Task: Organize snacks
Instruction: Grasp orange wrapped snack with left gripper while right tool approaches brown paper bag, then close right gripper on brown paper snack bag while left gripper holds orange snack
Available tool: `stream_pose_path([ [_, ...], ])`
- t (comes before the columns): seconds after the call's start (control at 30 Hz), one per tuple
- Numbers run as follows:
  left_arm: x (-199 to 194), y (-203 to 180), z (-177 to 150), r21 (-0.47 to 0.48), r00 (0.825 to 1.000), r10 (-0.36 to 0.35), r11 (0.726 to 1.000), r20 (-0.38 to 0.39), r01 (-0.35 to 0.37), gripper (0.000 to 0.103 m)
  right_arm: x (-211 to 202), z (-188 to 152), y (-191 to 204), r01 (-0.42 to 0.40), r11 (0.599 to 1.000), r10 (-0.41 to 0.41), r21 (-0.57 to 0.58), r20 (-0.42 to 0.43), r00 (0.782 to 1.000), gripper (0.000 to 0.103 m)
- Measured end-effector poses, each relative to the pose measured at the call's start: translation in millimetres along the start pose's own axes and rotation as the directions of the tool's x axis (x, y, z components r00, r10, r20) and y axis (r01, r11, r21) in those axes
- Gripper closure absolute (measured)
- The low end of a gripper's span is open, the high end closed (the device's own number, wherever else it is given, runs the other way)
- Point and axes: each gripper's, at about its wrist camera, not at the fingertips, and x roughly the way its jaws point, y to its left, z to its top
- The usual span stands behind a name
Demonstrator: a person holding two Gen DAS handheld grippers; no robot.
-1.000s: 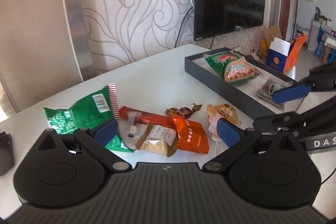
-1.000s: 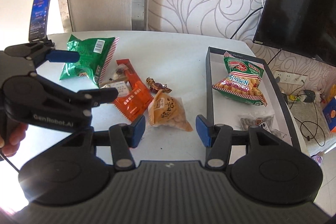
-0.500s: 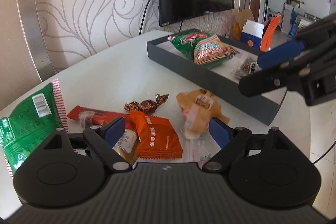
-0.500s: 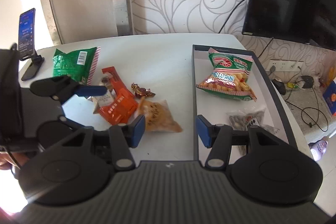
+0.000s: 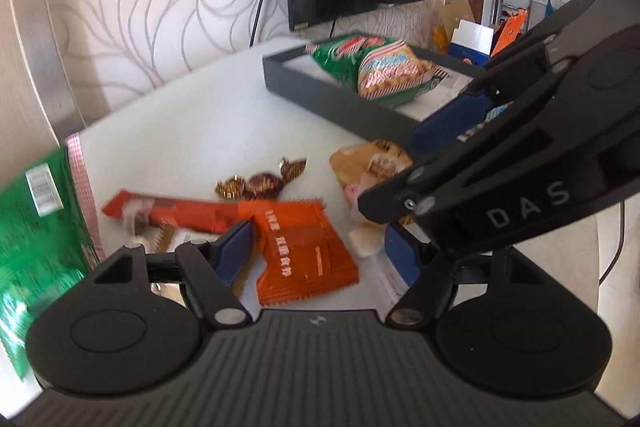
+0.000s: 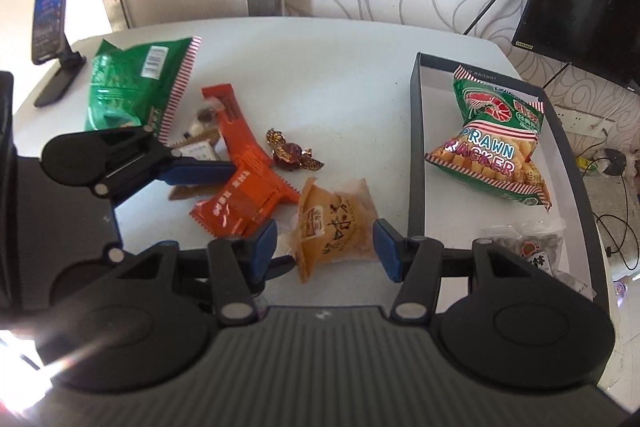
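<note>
Both grippers have dropped closer to the snacks. The left gripper [image 5: 316,245] is closing, unpinched, around the orange packet [image 5: 304,255]; the right gripper [image 6: 324,247] is spread astride the tan pastry bag [image 6: 336,227], crowding it. Bare table [image 6: 320,67] lies beyond, tray [image 6: 414,155] rightward

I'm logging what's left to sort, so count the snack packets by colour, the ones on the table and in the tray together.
Green bags: 2, one on the table, the prawn cracker bag in the tray
Orange packets: 2
Tan packets: 2
Brown foil candy: 1
Clear packet in tray: 1
Total: 8
</note>
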Motion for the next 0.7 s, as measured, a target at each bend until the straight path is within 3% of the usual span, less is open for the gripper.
stream_pose_path([
  [0.17,1.8,3.5,-0.4,-0.021,1.0,-0.011,1.0,-0.004,0.011,0.027,17.4,4.2,-0.3,0.009,1.0,-0.01,-0.02,-0.033,0.999,0.047],
  [0.3,0.1,10.0,-0.7,-0.07,0.999,-0.04,0.997,-0.007,0.039,0.039,17.6,2.0,1.0,0.011,0.999,-0.013,-0.045,-0.034,0.999,0.055],
  [0.43,-4.1,21.1,-1.8,-0.146,0.997,-0.071,0.987,-0.008,0.07,0.049,11.0,-2.0,-3.9,-0.001,1.0,0.0,-0.015,-0.029,1.0,0.057],
  [0.57,-9.4,24.9,-3.4,-0.162,0.997,-0.079,0.984,-0.006,0.077,0.059,0.3,-3.3,-3.0,-0.007,1.0,0.007,-0.001,-0.006,1.0,0.058],
  [0.7,-21.9,36.7,-10.5,-0.219,0.995,-0.097,0.971,-0.005,0.094,0.059,-10.1,-6.5,-2.5,-0.012,1.0,0.012,0.017,0.013,1.0,0.058],
])
